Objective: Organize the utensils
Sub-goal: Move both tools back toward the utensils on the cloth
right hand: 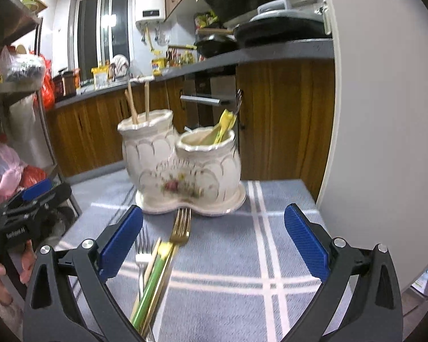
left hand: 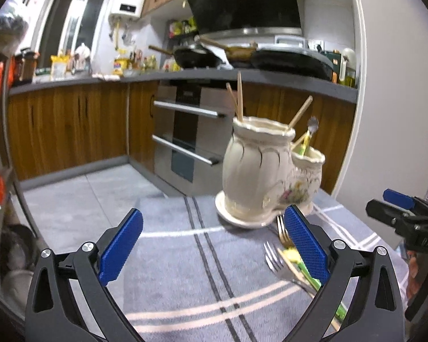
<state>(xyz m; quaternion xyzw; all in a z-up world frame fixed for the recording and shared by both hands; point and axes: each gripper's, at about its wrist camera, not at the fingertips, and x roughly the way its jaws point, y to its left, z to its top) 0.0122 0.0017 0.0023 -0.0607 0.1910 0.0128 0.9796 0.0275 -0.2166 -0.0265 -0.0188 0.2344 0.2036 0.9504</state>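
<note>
A cream ceramic double-pot utensil holder (left hand: pixel 259 171) (right hand: pixel 182 168) stands on a blue checked tablecloth (left hand: pixel 171 270) (right hand: pixel 242 256). Wooden chopsticks (left hand: pixel 239 97) (right hand: pixel 134 105) stand in its taller pot; a green-yellow utensil (right hand: pixel 224 126) and a spoon sit in the lower pot. On the cloth in front lie a gold fork (right hand: pixel 181 226) (left hand: pixel 282 232), a silver fork (right hand: pixel 142 252) (left hand: pixel 274 259) and green-handled pieces (right hand: pixel 151 285). My left gripper (left hand: pixel 214 245) is open and empty, left of the forks. My right gripper (right hand: pixel 214 245) is open and empty above the cloth, the utensils near its left finger.
The table's far edge drops to a tiled kitchen floor (left hand: pixel 85 193). A white rounded wall or fridge (right hand: pixel 385 114) stands close on the right. Wooden cabinets and an oven (left hand: pixel 185 131) are behind. Shelves with bags (right hand: pixel 17 71) stand at the left.
</note>
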